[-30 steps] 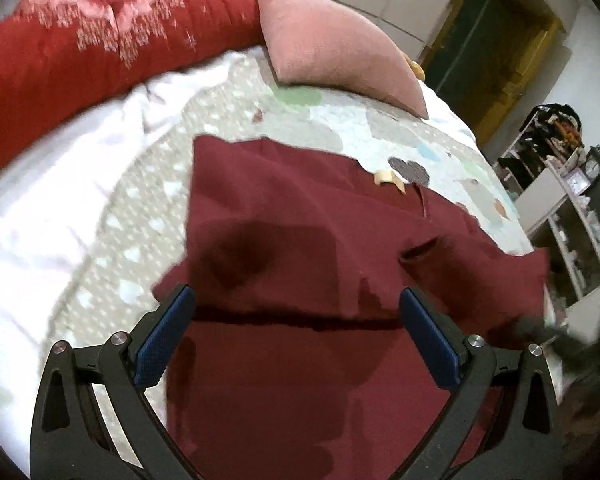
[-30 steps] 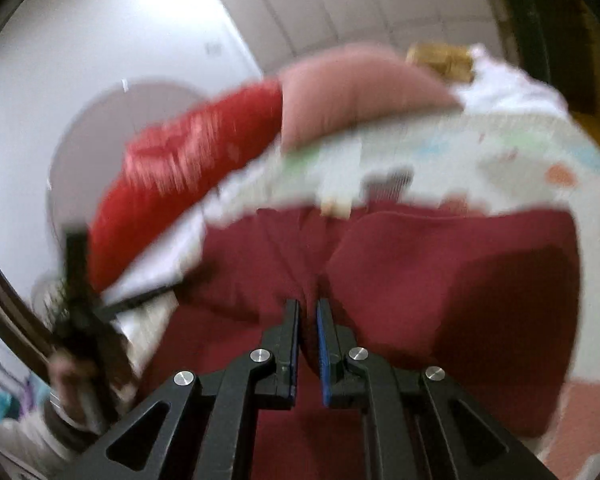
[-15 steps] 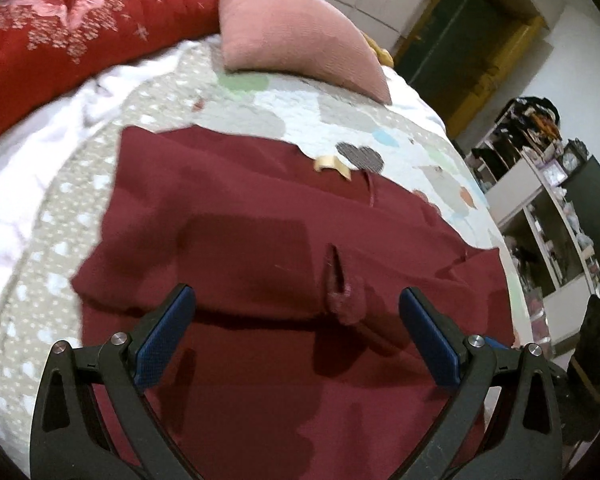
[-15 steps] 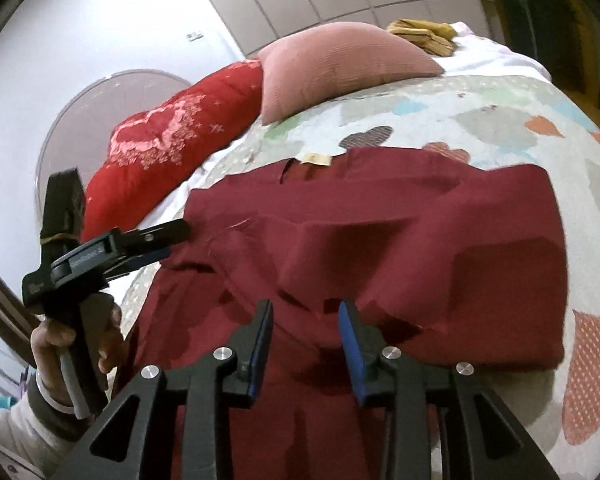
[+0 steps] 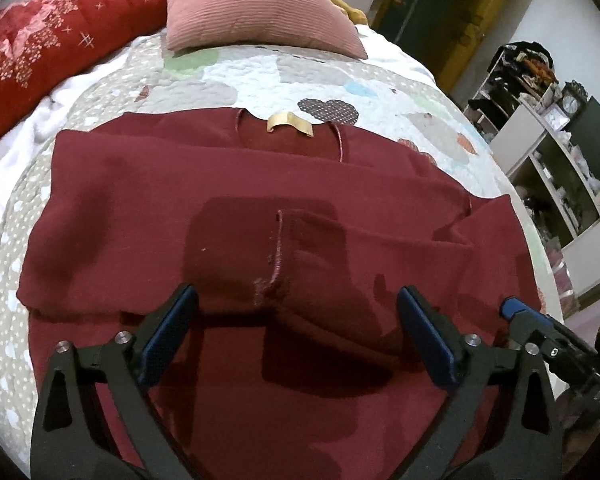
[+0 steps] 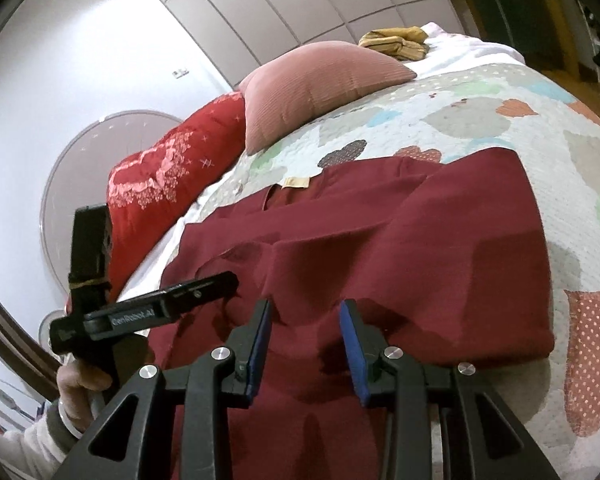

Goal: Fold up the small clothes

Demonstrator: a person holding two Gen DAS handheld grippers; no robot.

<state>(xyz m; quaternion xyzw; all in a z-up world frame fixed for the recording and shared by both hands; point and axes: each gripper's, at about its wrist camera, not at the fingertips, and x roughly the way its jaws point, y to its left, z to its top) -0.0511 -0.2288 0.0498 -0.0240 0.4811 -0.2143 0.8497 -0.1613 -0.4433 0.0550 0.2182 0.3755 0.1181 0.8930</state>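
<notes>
Two grippers: both above the near part of a dark red garment (image 5: 148, 216), neither holding anything
Garment position: spread on a patchwork quilt (image 5: 260, 76), neckline and tan label (image 5: 290, 122) at the far edge, towards a pink cushion (image 5: 260, 8)
Garment shape: sleeves apparently folded in over the body, cuffs meeting near the middle at a raised seam (image 5: 276, 252); lower body reaching towards the cameras and out of view at the bottom
Long axis: from the neckline at the far end to the hem at the near end, roughly in line with both pairs of fingers
Left gripper (image 5: 296, 336): jaws spread wide, hovering over the folded sleeve edge, the seam directly ahead between the blue pads
Right gripper (image 6: 306, 344): jaws parted moderately, no cloth between them, over the garment's right half
Nearer hand: hard to judge; each sits close to its own side of the cloth
Likely next move: a guess, taking the near part and carrying it towards the neckline, so a reach down and back rather than forward
Risk: loose sleeve layers slipping apart if only one side is lifted
</notes>
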